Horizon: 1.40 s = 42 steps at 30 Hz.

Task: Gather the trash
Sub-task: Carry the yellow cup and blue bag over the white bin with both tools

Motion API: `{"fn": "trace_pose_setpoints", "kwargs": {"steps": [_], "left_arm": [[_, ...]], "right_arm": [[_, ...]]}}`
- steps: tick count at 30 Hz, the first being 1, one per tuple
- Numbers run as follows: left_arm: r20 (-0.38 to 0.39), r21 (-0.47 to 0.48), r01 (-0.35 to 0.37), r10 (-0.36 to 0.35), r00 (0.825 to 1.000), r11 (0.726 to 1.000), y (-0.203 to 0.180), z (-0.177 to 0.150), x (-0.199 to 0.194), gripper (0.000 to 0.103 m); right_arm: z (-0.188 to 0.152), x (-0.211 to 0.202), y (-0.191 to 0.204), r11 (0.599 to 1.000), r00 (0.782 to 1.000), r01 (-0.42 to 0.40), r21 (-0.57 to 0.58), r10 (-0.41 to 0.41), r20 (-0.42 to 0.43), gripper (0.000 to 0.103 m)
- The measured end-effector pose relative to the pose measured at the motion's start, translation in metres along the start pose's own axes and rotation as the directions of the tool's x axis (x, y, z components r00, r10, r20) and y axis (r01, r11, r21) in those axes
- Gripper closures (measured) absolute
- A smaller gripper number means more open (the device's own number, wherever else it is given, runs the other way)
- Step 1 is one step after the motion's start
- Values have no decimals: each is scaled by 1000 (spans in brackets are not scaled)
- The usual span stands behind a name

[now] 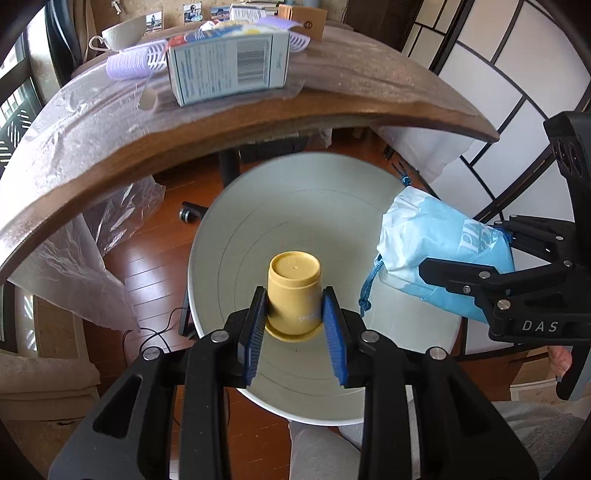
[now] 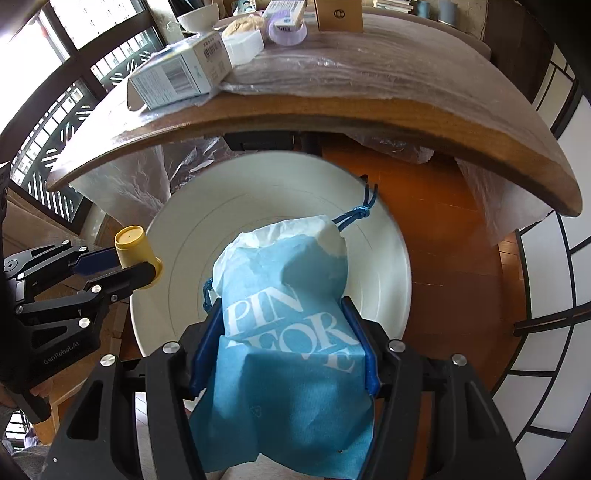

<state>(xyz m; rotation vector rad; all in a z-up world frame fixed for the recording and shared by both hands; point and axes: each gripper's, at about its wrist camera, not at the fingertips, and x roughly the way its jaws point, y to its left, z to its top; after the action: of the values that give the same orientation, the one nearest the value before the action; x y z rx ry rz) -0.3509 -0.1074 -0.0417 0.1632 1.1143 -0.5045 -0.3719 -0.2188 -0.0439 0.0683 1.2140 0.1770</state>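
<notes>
Two grippers, one yellow cup and one blue bag, all held above one white bin.

The left gripper [image 1: 295, 317] is closed as far as it goes on the yellow cup [image 1: 293, 295], its blue pads pressing both sides; the cup is upside down, its bottom pointing down toward the white bin [image 1: 258, 206], above the middle of it. The right gripper [image 2: 284, 343] stands partly open around the blue drawstring bag [image 2: 288, 325], and its two pads press the bag's sides; the bag hangs over the bin too, with its blue cord [image 2: 360, 212] reaching toward the far rim. Behind the bin, the wooden table [image 1: 332, 107] carries one light blue carton [image 1: 227, 68], one white teacup [image 1: 123, 33], one brown card box [image 1: 308, 20] and two lilac hair rollers [image 1: 136, 64].
</notes>
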Motion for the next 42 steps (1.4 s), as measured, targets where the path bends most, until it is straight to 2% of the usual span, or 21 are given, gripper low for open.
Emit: {"fn": "trace_pose_setpoints", "kwargs": {"steps": [12,16,27,42], "left_arm": [[-73,-27,-26,24,997,999,-4,5,34,70],[-92,-28,-40,38,995,999,-4,5,44,70],[-139,-30,-66,61,988,997,2,5,66,70],[-182,-9,-72,69,981,997,6,10,86,70]], "right_arm": [[11,27,-16,999,998,-18,-51,15,-55,43],[13,34,-12,997,995,-47,-64,41,-86,43],[17,57,-9,991,992,-36,-130,19,-127,43],[25,77,-21,992,986,-34,-121,13,-169,43]]}}
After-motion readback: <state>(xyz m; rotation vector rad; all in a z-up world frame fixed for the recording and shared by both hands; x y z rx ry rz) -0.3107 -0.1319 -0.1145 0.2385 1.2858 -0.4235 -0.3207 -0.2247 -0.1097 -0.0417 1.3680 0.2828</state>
